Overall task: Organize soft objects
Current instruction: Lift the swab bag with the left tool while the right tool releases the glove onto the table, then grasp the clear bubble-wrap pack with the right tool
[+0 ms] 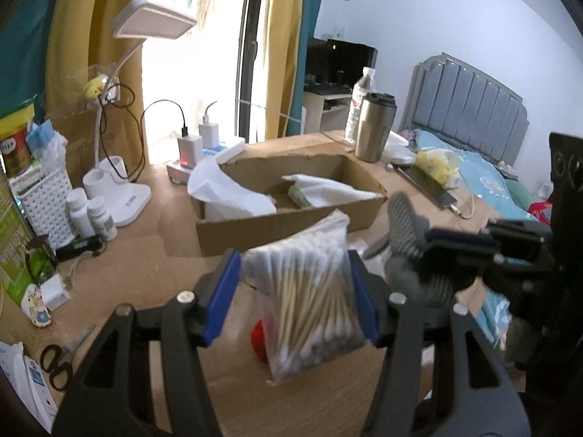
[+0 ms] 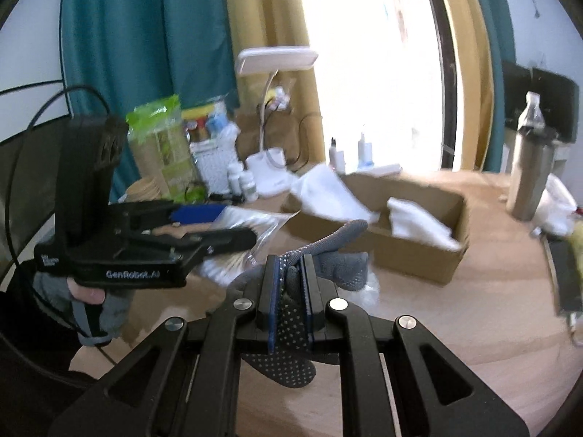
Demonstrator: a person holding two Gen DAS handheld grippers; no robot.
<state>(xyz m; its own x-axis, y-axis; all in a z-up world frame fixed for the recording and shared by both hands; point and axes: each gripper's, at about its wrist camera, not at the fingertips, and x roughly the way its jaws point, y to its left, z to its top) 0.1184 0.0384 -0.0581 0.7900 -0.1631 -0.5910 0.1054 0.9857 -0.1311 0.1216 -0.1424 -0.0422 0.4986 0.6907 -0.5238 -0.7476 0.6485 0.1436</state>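
White cloths [image 1: 320,189] already in cardboard box [image 1: 291,218], frame centre. Left gripper [image 1: 295,302] pinches cotton-swab bag [image 1: 309,298]; right gripper [image 2: 291,302] clamps grey dotted glove [image 2: 291,313]. Both items aloft, unplaced.

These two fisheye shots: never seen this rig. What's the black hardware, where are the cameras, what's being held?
No robot arm: a person holds a two-finger gripper in each hand, with a camera on each looking along its fingers. The left wrist view shows the left gripper clamped on a bag of cotton swabs. The right wrist view shows the right gripper shut on a grey dotted glove, with the other gripper at its left. On the wooden table stand a cardboard box holding white cloths, a desk lamp and a steel tumbler.
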